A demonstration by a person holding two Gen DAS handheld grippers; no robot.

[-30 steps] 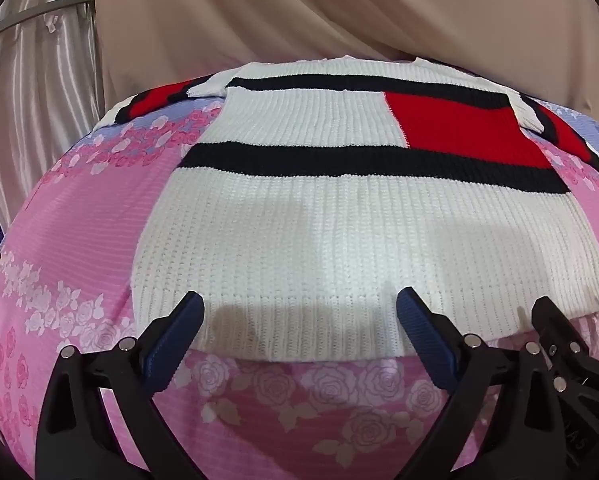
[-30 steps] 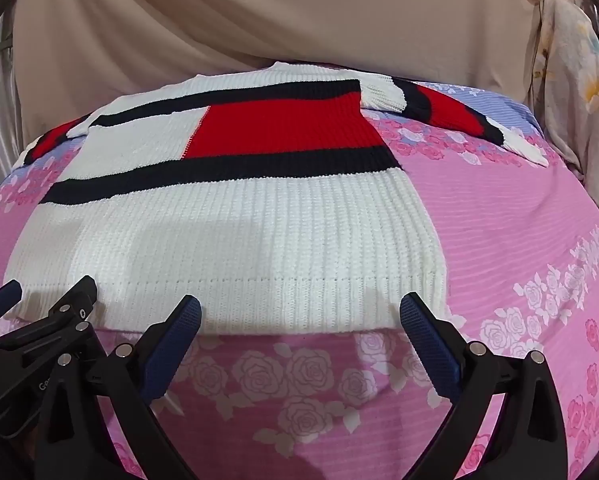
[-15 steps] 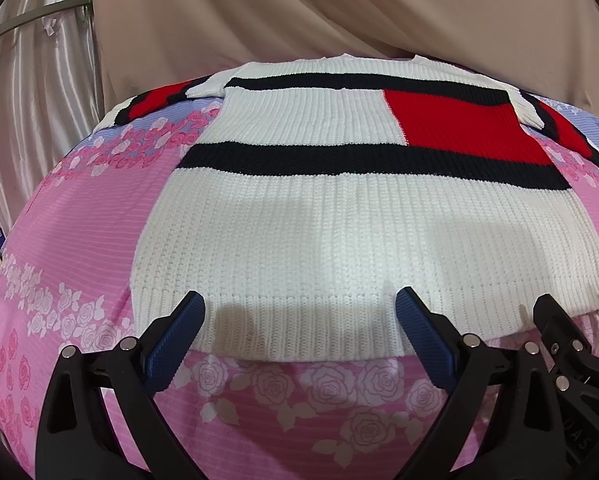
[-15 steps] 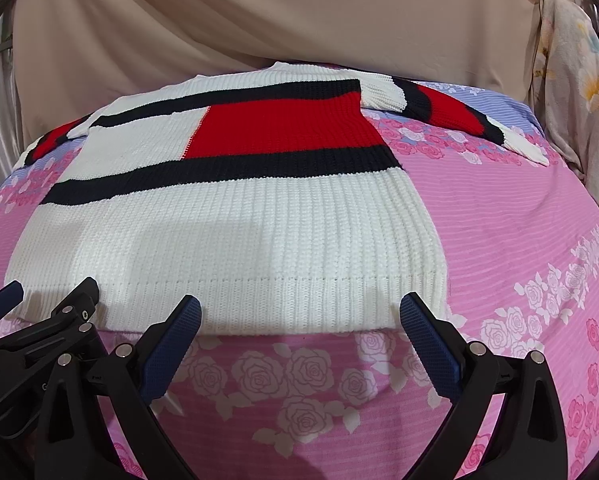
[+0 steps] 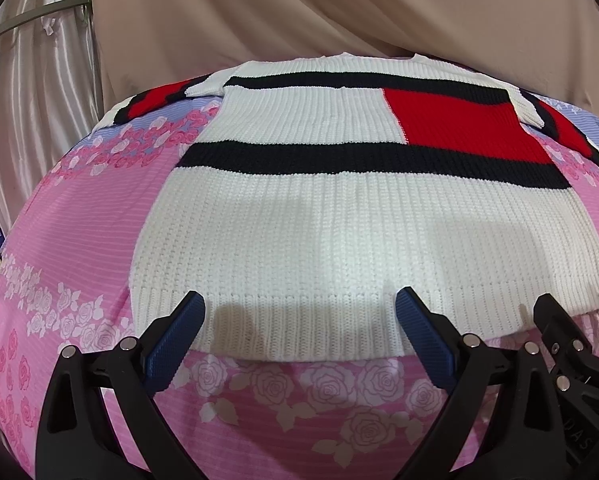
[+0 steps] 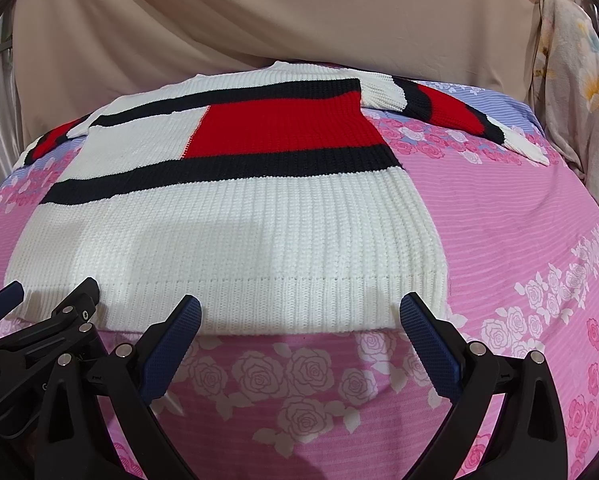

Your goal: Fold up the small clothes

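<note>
1. Left wrist view: a knitted sweater (image 5: 339, 220), white with dark bands and a red block, lies spread flat on a pink rose-print bedsheet (image 5: 79, 240). Its ribbed hem (image 5: 299, 320) is the near edge; the neckline is at the far edge, below a beige curtain (image 5: 339, 8).
2. The left sleeve (image 5: 155, 100) runs off to the far left. Bare sheet lies open to the left of the sweater and in a near strip below the hem.
3. The left gripper (image 5: 299, 312) is low at the hem, pointing level and straight toward the far side. Its jaws stand wide apart and hold nothing; both blue tips overlap the hem, though I cannot tell whether they touch it.
4. The right gripper's black frame (image 5: 559, 344) sits just beside it at the near right.
5. Right wrist view: the same sweater fills the centre and left, and the right sleeve (image 6: 459, 116) stretches to the far right. A wide stretch of sheet is open on the right.
6. The right gripper (image 6: 299, 316) is low at the hem near the sweater's right corner. Its jaws are spread wide and hold nothing.
7. A floral cloth (image 6: 571, 80) hangs at the far right edge.
</note>
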